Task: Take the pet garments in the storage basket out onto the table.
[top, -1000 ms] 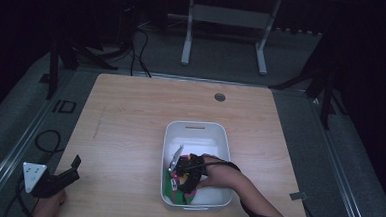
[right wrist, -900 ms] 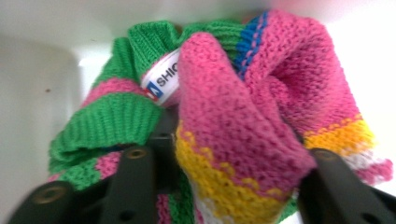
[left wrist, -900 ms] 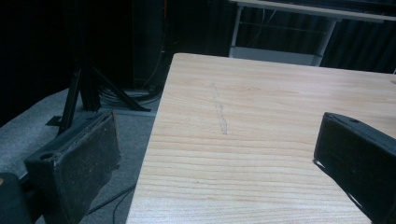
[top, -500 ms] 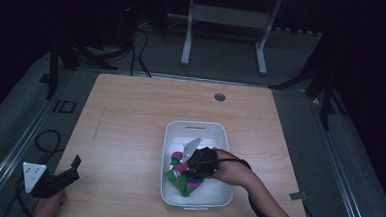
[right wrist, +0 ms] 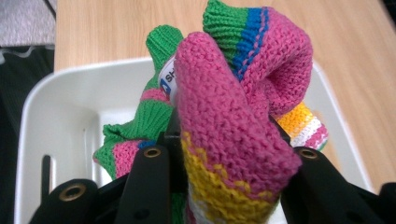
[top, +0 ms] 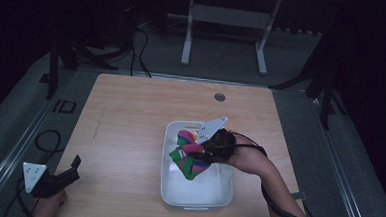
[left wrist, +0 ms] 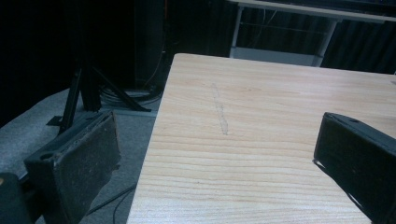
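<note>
I have my right gripper [top: 195, 149] clamped tight on the bundled pink, green and yellow knitted cloth [right wrist: 233, 107] just above the white rectangular plastic bin [top: 173, 187], so I lift straight until its hanging end clears the rim.

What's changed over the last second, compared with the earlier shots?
The right gripper, down in the white bin a second ago, has closed its jaws on the striped knit garment and lifted it, so the fabric now hangs above the bin floor. The left gripper, open at the table's near left corner, and the bin have stayed put.
</note>
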`<state>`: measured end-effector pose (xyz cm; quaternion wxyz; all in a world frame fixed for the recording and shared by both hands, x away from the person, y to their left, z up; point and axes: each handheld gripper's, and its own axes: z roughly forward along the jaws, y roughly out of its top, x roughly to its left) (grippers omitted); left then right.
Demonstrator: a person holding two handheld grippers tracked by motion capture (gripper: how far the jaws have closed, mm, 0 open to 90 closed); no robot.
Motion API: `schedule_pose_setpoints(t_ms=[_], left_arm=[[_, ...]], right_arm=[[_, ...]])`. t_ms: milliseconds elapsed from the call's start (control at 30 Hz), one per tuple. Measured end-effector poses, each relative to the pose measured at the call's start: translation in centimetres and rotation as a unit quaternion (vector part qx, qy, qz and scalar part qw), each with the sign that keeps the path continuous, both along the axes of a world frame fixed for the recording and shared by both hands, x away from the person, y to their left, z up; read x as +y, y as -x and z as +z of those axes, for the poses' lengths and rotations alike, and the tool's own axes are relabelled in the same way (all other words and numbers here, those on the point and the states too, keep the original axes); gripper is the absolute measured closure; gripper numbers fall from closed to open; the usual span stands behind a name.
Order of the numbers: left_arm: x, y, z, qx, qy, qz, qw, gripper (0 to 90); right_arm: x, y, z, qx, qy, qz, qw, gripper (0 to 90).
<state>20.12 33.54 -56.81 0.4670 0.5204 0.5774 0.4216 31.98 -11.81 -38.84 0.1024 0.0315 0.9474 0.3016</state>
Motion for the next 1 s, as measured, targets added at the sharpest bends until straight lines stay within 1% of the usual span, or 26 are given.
schedule_pose_setpoints(t_ms=[33,67,100,167,233,367,400,467,533,600,633,667,733,800,933,1000], left_arm=[[0.0,0.0,0.0,0.0,0.0,0.0,1.0,0.9],[0.0,0.0,0.0,0.0,0.0,0.0,1.0,0.9],[0.0,0.0,0.0,0.0,0.0,0.0,1.0,0.9],[0.0,0.0,0.0,0.0,0.0,0.0,1.0,1.0],[0.0,0.0,0.0,0.0,0.0,0.0,1.0,0.9],[0.0,0.0,0.0,0.0,0.0,0.0,1.0,1.0],[0.0,0.0,0.0,0.0,0.0,0.0,1.0,0.9],[0.0,0.0,0.0,0.0,0.001,0.0,1.0,0.9],[0.0,0.0,0.0,0.001,0.0,-0.001,1.0,0.9],[0.0,0.0,0.0,0.001,-0.001,0.0,1.0,0.9],[0.0,0.0,0.0,0.002,-0.001,-0.002,1.0,0.9],[0.0,0.0,0.0,0.002,-0.002,-0.002,1.0,0.9],[0.0,0.0,0.0,0.002,-0.001,-0.001,1.0,0.9],[0.0,0.0,0.0,0.002,-0.002,-0.001,1.0,0.9],[0.0,0.0,0.0,0.002,-0.003,-0.002,1.0,0.9],[0.0,0.0,0.0,0.002,-0.002,-0.001,1.0,0.9]], right_arm=[[-0.3,0.0,0.8,-0.009,-0.006,-0.004,0.9999,64.3],[-0.4,0.0,1.2,-0.013,-0.005,-0.004,0.9999,64.3],[-0.6,-0.1,1.6,-0.019,-0.008,-0.01,0.9997,64.3],[-1.0,-0.3,2.2,-0.023,-0.01,-0.016,0.9996,64.3],[-1.6,-0.7,2.7,-0.025,-0.014,-0.028,0.9992,64.3],[-3.0,-1.5,3.4,-0.032,-0.016,-0.052,0.998,64.3],[-3.0,-1.5,3.4,-0.032,-0.016,-0.052,0.998,64.3],[-3.8,-1.8,3.5,-0.036,-0.015,-0.064,0.9972,64.2],[-4.8,-2.2,3.6,-0.035,-0.018,-0.077,0.9963,64.2],[-5.9,-2.5,3.6,-0.038,-0.021,-0.094,0.9946,64.2],[-6.3,-2.6,3.7,-0.037,-0.02,-0.098,0.9943,64.1],[-7.0,-2.8,3.7,-0.039,-0.023,-0.107,0.9932,64.1],[-8.1,-3.1,3.7,-0.036,-0.027,-0.12,0.9918,64.1],[-9.3,-3.4,3.6,-0.04,-0.03,-0.141,0.9888,64.1],[-11.7,-3.9,3.2,-0.035,-0.031,-0.172,0.984,64.0],[-12.8,-4.2,2.9,-0.033,-0.032,-0.189,0.981,64.0]])
